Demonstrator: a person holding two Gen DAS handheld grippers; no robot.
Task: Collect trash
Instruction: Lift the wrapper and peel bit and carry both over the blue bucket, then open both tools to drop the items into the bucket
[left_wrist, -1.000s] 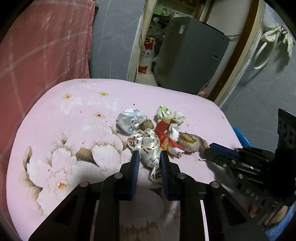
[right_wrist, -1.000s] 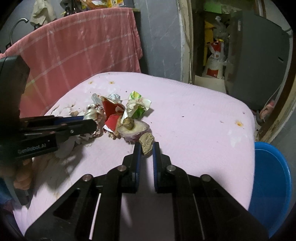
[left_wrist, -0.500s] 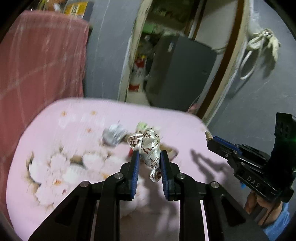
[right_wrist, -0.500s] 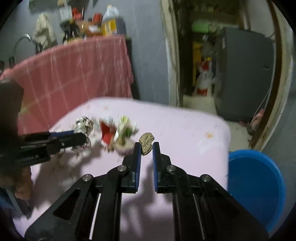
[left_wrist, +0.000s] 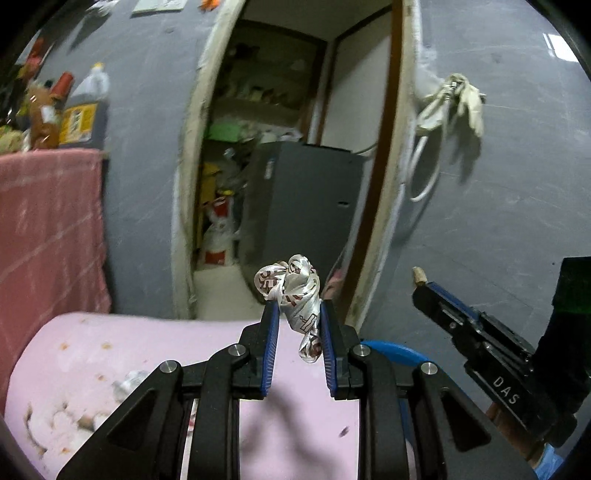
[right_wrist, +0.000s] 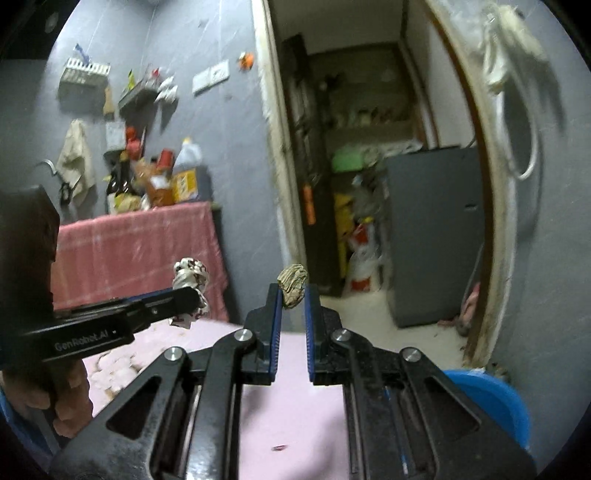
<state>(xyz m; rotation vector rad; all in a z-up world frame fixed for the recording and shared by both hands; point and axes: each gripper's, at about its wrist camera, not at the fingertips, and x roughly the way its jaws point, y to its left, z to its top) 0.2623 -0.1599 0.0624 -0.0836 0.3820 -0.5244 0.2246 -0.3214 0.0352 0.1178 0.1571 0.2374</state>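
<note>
My left gripper (left_wrist: 296, 312) is shut on a crumpled silver wrapper (left_wrist: 295, 291) with red print and holds it high above the pink table (left_wrist: 147, 354). The wrapper also shows in the right wrist view (right_wrist: 191, 277). My right gripper (right_wrist: 291, 295) is shut on a small brown scrap (right_wrist: 293, 283), also lifted above the table (right_wrist: 295, 417). It shows at the right in the left wrist view, with the scrap (left_wrist: 418, 276) at its tip. A blue bin (right_wrist: 487, 402) sits low right beside the table; its rim (left_wrist: 395, 350) peeks out behind my left gripper.
A pale piece of trash (left_wrist: 127, 380) lies blurred on the table. A pink-covered counter (right_wrist: 136, 251) with bottles stands at the left. An open doorway (right_wrist: 369, 184) with a grey cabinet (right_wrist: 432, 229) is ahead. A glove and hose (left_wrist: 448, 107) hang on the wall.
Both grippers have risen and tilted up from the trash pile with their pieces in hold. The table has dropped low in both views and the pile is out of sight.
</note>
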